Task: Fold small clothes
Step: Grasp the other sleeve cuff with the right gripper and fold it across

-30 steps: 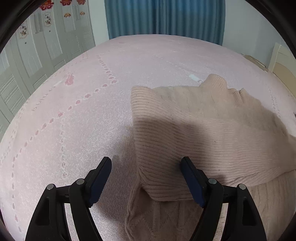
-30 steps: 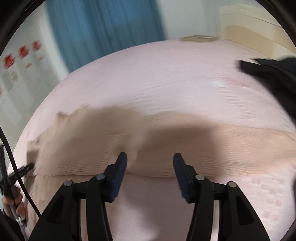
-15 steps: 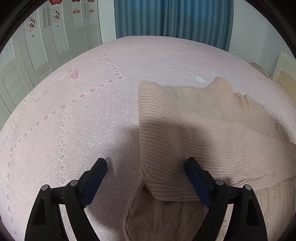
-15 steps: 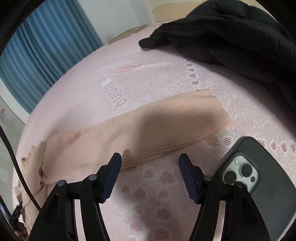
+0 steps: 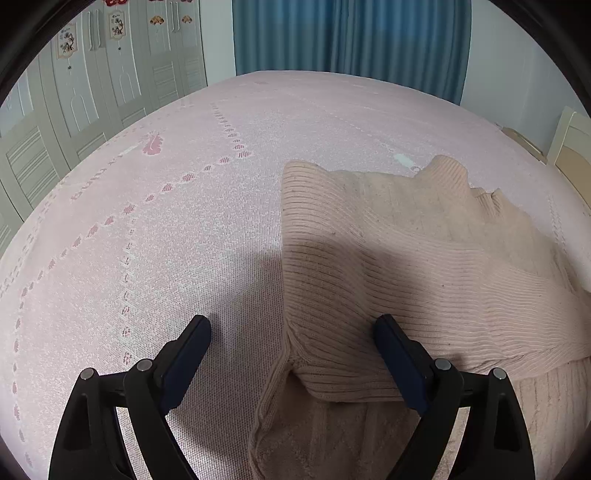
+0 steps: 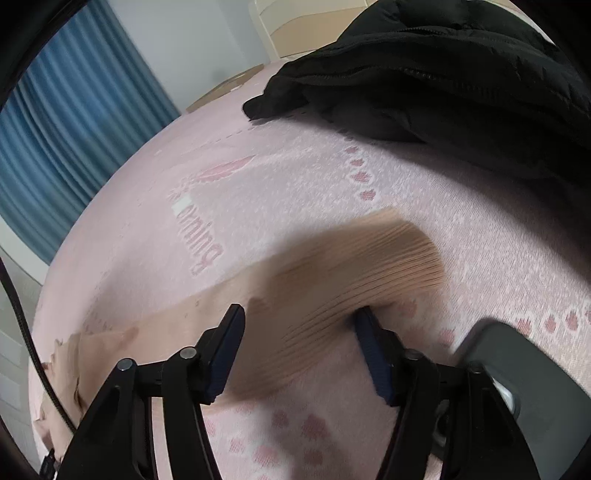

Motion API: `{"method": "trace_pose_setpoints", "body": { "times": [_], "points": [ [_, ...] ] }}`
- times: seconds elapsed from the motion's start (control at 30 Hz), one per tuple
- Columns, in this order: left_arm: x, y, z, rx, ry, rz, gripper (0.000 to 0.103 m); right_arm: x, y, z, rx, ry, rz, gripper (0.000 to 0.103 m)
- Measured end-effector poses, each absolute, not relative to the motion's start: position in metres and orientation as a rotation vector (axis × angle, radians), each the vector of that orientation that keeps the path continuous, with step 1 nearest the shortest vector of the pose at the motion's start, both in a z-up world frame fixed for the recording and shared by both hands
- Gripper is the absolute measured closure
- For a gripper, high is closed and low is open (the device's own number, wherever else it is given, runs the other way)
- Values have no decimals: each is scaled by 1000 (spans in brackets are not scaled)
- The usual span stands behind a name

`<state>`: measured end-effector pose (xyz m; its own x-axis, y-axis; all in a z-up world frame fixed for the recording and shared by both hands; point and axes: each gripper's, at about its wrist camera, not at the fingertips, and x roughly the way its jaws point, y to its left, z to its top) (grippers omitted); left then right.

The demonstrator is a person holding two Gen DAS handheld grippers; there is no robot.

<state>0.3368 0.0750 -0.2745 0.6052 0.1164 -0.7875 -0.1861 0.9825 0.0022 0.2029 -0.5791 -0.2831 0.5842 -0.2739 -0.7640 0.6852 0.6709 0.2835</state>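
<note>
A beige ribbed sweater (image 5: 406,240) lies on the pink bedcover (image 5: 166,240), with one sleeve folded across its body. My left gripper (image 5: 291,321) hovers over the folded sleeve's near-left edge. Its jaws are opening wide, and the knit lies below and between them, untouched by the pads. In the right wrist view the other sleeve (image 6: 369,258) stretches out flat and looks blurred. My right gripper (image 6: 300,311) is down on it with the sleeve between its closing jaws. The pads still stand apart.
A black jacket (image 6: 443,74) is heaped at the far right of the bed. A dark phone (image 6: 524,369) lies just right of my right gripper. White wardrobe doors (image 5: 92,92) and a blue curtain (image 5: 351,33) stand beyond the bed. A black cable (image 6: 22,332) hangs at the left.
My right gripper swept right along the sleeve toward its cuff and dropped onto it, so the sleeve now sits between its jaws. The left jaws spread a little wider in place.
</note>
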Motion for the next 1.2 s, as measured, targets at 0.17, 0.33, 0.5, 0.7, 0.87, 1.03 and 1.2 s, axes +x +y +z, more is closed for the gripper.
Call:
{"method": "trace_pose_setpoints", "body": {
  "times": [0.17,0.33,0.5,0.7,0.87,1.03,1.2],
  "points": [
    [331,75,-268,-74,910,156,15,205,-569,-260,518,733,-568,93],
    [312,76,-257,-79,925,103,15,193,-539,-212,391,662,-542,93],
    [292,83,-243,-98,924,78,15,193,-497,-159,287,620,-476,93],
    [267,109,-222,-137,912,77,15,220,-416,-108,189,580,-364,93],
    [245,141,-209,-157,904,70,15,256,-311,-81,129,557,-213,93],
    [226,176,-207,-220,906,85,15,299,-181,-86,105,586,-11,93],
    [215,204,-220,-275,929,93,15,320,-89,-130,131,673,173,82]
  ]
}}
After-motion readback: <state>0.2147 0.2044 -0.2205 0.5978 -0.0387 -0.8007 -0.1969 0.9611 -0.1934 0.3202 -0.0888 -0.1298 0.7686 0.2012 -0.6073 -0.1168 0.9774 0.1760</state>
